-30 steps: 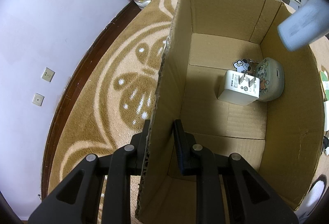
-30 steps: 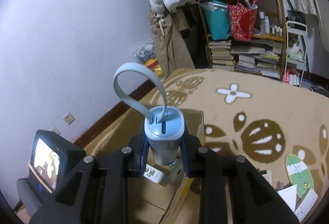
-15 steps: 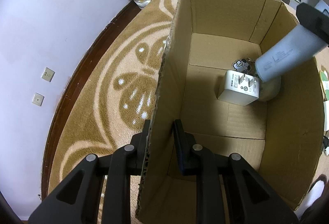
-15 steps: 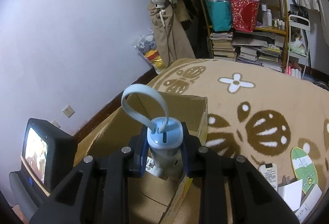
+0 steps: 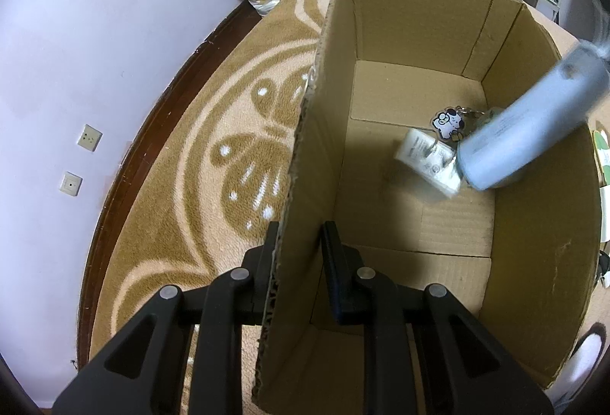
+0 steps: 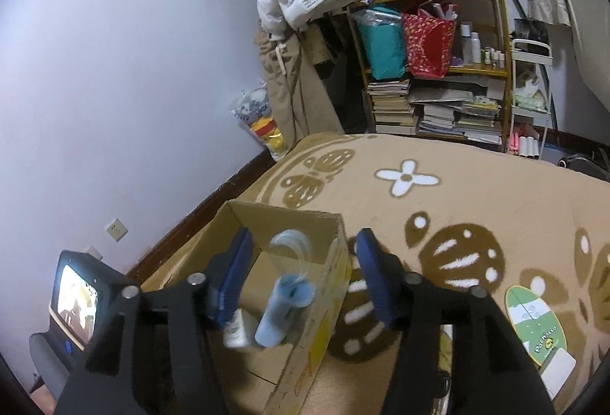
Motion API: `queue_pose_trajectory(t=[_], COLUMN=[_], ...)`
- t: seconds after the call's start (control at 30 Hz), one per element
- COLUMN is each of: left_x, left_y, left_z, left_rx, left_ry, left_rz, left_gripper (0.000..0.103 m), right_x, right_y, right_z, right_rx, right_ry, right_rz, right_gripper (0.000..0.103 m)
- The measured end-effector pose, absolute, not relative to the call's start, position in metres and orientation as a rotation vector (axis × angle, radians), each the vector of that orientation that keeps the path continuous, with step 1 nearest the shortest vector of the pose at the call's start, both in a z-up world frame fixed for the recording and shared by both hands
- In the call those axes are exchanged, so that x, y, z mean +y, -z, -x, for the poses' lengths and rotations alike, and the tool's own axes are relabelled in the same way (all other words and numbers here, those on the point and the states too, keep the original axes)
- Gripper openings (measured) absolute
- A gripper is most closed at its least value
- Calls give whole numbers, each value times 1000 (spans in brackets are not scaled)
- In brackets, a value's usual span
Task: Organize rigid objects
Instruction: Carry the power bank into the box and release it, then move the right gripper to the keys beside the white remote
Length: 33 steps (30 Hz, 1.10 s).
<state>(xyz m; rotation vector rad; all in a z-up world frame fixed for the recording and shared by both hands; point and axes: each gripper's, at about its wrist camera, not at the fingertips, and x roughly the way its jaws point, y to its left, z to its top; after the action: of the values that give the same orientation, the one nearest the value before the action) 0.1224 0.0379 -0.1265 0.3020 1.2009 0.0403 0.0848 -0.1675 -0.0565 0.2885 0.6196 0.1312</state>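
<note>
The left gripper pinches the cardboard box wall. The right gripper gapes wide, holding nothing, above the blue cylinder blurred inside beside a white charger. Patterned tan carpet spreads toward a cluttered bookshelf.

Both grippers are matte black plastic linkages with triangular cut-outs and round silver pivot screws. The left gripper carries flat black fingers. The right gripper carries fingers faced with blue pads.
</note>
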Motion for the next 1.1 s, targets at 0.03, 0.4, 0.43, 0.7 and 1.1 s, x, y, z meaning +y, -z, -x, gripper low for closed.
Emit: queue_pose_trajectory(t=[0.03,0.4,0.43,0.7,1.1], left_x=[38,36,37,37,36], left_y=[126,127,126,126,127], left_z=[-123,-123,-123,-124,-124], left_rx=[1201,1202,1203,1204,1204], left_ry=[-41,-48,-48,-49,-50], left_rz=[-302,-306,-303,-305,-310], left_gripper=[20,20,20,20,20], right_x=[-171,-215,-220,-243,-251], right_y=[56,80,84,112,145], right_z=[-84,-79,-79,-81,-85], right_rx=[619,714,725,815,959], right_ry=[-124,14,28,101,136], right_rz=[-297,-344,-351,-348,-368], right_gripper=[71,81,81,81,68])
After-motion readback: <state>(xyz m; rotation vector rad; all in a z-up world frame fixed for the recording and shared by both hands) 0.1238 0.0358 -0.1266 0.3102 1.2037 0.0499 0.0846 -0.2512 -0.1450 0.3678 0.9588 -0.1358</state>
